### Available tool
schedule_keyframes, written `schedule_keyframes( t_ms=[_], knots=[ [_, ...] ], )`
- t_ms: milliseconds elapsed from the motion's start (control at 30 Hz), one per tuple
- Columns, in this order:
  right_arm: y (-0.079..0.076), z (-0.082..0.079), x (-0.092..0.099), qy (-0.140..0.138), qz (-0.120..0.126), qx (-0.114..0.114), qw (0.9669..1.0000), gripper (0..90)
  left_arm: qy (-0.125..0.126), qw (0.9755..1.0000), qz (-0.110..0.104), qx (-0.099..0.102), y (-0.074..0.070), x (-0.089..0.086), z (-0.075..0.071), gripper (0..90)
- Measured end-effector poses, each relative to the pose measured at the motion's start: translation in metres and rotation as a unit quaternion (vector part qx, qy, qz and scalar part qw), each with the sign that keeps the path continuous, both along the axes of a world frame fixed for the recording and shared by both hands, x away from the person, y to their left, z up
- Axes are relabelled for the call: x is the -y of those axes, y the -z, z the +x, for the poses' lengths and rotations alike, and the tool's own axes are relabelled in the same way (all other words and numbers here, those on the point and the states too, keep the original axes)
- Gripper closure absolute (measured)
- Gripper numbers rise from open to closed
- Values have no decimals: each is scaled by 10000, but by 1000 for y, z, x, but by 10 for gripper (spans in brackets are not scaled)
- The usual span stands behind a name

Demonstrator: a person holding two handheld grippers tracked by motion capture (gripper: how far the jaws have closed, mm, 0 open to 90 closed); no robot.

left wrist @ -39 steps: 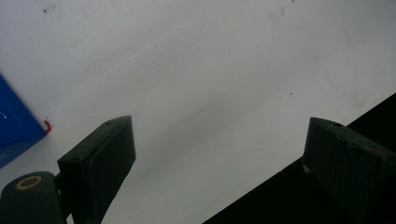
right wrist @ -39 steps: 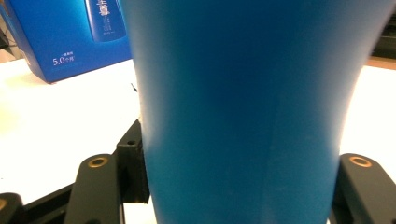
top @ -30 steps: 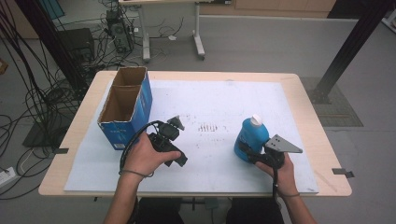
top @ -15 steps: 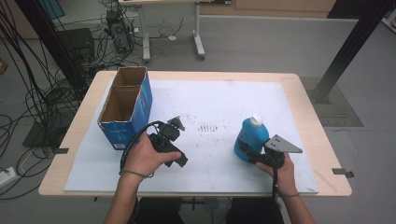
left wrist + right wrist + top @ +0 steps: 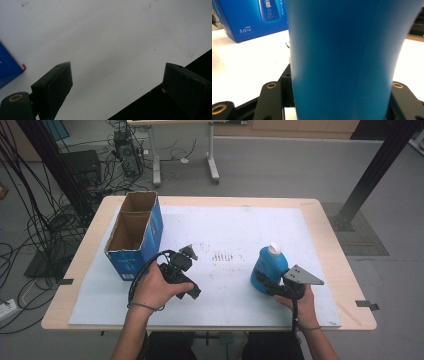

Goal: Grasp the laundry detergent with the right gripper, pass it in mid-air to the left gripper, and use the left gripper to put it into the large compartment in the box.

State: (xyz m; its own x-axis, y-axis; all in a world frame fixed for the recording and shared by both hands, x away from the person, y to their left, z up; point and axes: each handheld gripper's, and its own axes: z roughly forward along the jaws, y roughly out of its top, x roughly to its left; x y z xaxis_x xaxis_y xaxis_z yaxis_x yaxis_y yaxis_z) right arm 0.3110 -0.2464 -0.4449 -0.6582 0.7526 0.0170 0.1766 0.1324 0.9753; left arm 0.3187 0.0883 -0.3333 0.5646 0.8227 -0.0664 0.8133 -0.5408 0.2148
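The blue bottle stands upright with its white cap on top, right of centre in the lower half of the high view, on the white sheet that covers the table. The right gripper is clamped on it: in the right gripper view the bottle's blue body rises wide between the two black jaws, which press on its flanks at the bottom of the frame. The right hand holds that gripper from the lower right of the high view, the grey three-cornered plate sitting just right of the bottle. Over to the lower left of centre, the left hand holds the left gripper, well apart from the bottle; in the left gripper view its jaws stand wide, released, with nothing but bare white sheet between them and a blue corner at the left edge. That corner belongs to the open cardboard box, blue-sided, standing at the upper left of the sheet, just beside the left gripper. Its blue face also shows behind the bottle in the upper left of the right gripper view.
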Motion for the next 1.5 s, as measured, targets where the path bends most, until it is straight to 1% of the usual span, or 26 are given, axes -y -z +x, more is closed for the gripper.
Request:
schedule_keyframes(
  t_ms=[300,467,667,1200,1233,1500],
  knots=[
    [0,0,0,12,7,-31,10000,435,16,10000,-17,33,-2,0,0,98],
    [-1,0,0,23,7,-47,10000,435,26,10000,8,30,-2,0,1,98],
    [0,0,-1,40,12,-29,10000,435,30,10000,-10,42,-2,1,1,98],
    [0,0,-1,27,13,-23,10000,436,51,10000,-15,8,-1,3,1,98],
    [0,0,-1,32,18,-32,10000,436,45,10000,7,12,-1,3,1,98],
    [0,0,0,18,4,-35,10000,436,70,10000,-41,25,0,5,2,98]
  ],
)
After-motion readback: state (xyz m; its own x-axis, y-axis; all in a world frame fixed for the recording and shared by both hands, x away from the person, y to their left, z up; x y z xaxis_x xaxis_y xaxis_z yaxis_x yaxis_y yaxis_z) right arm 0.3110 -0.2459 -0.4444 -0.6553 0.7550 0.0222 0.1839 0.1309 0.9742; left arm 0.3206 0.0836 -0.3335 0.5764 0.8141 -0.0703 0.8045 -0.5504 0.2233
